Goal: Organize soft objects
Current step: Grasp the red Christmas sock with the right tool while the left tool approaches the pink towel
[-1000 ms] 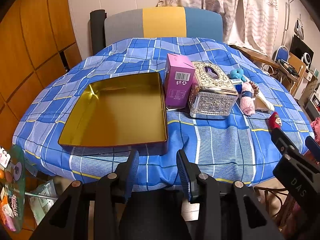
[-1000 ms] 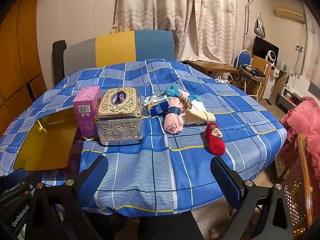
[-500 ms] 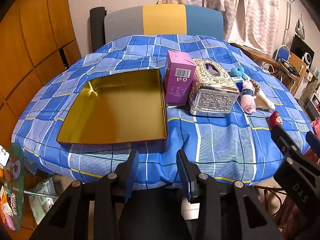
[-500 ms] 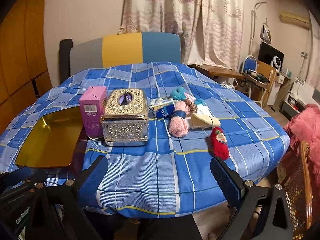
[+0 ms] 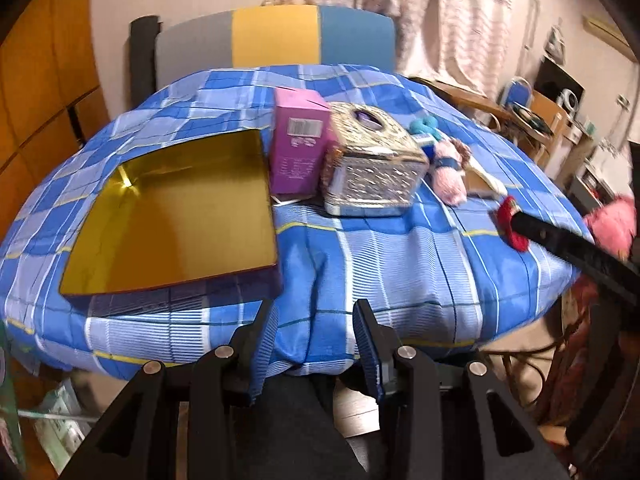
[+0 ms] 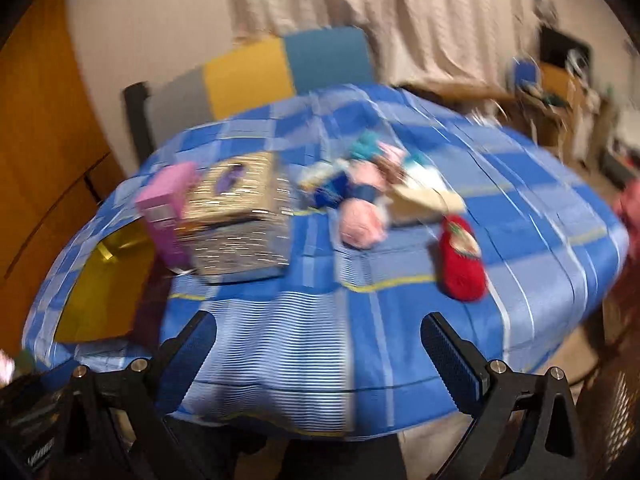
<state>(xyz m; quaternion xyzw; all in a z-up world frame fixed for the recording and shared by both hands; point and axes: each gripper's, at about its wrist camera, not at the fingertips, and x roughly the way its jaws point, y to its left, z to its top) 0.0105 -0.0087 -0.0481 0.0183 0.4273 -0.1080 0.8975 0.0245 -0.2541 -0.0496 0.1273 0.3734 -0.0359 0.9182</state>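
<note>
Right hand-held gripper has neared the red sock; labels unreadable.

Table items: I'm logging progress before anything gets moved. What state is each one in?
Gold tin tray: open, empty.
Purple box: upright, closed.
Silver tissue box: closed.
Red sock: lying loose.
Pink sock: rolled.
Left gripper: open, empty.
Right gripper: open, empty.
</note>
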